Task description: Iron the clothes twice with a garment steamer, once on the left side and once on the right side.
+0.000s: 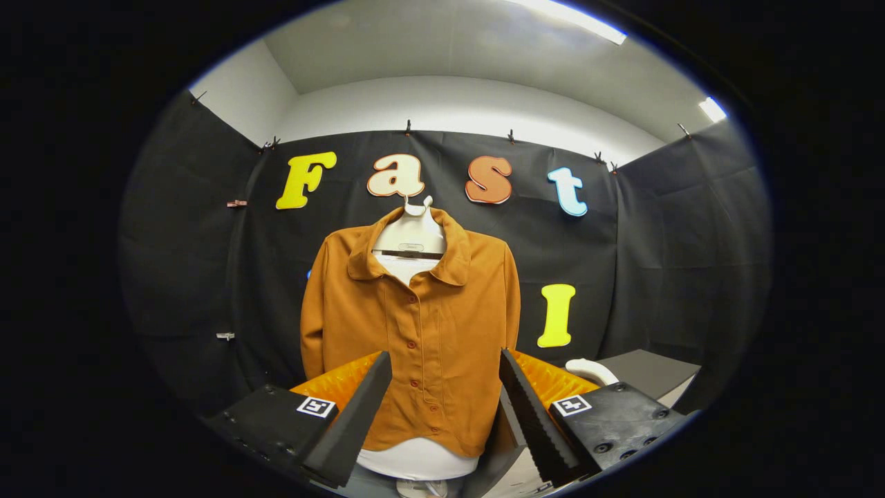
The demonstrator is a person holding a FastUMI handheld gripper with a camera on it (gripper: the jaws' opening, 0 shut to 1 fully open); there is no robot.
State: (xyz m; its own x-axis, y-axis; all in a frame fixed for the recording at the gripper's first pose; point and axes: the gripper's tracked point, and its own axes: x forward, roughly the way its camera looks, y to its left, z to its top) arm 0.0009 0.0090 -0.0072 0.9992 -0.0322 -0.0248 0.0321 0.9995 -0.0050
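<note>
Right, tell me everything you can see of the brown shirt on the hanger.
The brown shirt hangs front-on from a white hanger against the black booth wall, beyond the open gripper, whose fingers frame its lower half without touching it. It is rust-brown, smooth woven-looking cloth, with a spread collar open at the neck, long sleeves hanging straight down, and a buttoned placket of matching buttons. A white layer shows at the neck and below the hem.
</note>
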